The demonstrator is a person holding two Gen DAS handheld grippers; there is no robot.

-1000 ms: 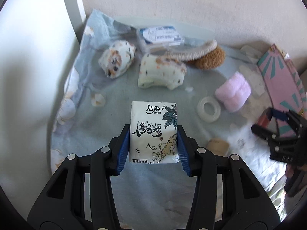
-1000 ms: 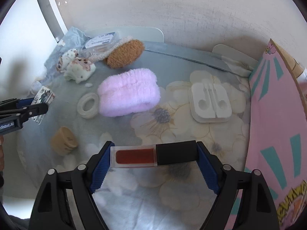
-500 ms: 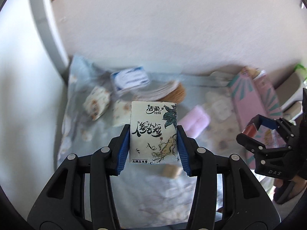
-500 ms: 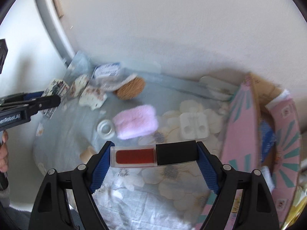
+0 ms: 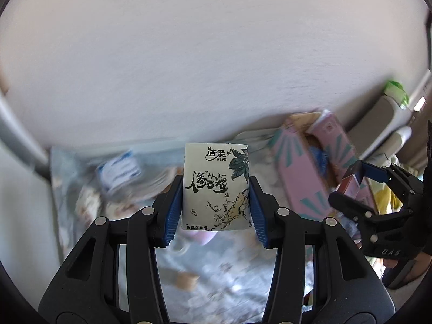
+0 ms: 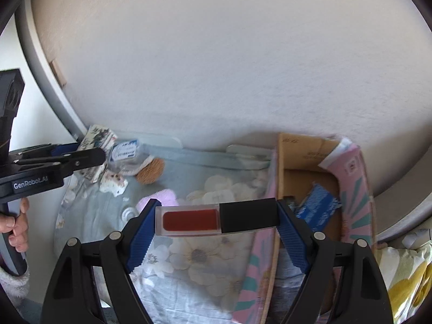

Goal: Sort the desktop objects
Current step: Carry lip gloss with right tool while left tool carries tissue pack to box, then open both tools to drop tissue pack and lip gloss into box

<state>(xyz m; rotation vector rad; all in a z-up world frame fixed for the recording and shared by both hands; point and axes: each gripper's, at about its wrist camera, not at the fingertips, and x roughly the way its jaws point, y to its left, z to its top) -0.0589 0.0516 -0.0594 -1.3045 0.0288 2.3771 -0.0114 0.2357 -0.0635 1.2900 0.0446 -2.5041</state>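
Observation:
My left gripper (image 5: 215, 202) is shut on a white tissue pack (image 5: 216, 186) with ink drawings, held high above the table. It also shows at the left of the right wrist view (image 6: 89, 156), with the tissue pack (image 6: 98, 139) in it. My right gripper (image 6: 216, 221) is shut on a lip gloss tube (image 6: 216, 218) with red fill and a black cap, held crosswise above the table near the open pink cardboard box (image 6: 353, 189). The right gripper also shows in the left wrist view (image 5: 359, 183), in front of the box (image 5: 305, 178).
The table has a floral cloth (image 6: 205, 253). On it lie a pink fluffy item (image 6: 162, 197), a brown puff (image 6: 151, 170), small printed pouches (image 6: 113, 183), a clear container (image 6: 125, 149) and a tape ring (image 6: 129, 212). Blue packets (image 6: 318, 210) lie inside the box. A white wall is behind.
Both grippers have risen well above the table with their objects held. The right gripper has moved right toward the pink box, whose inside now shows.

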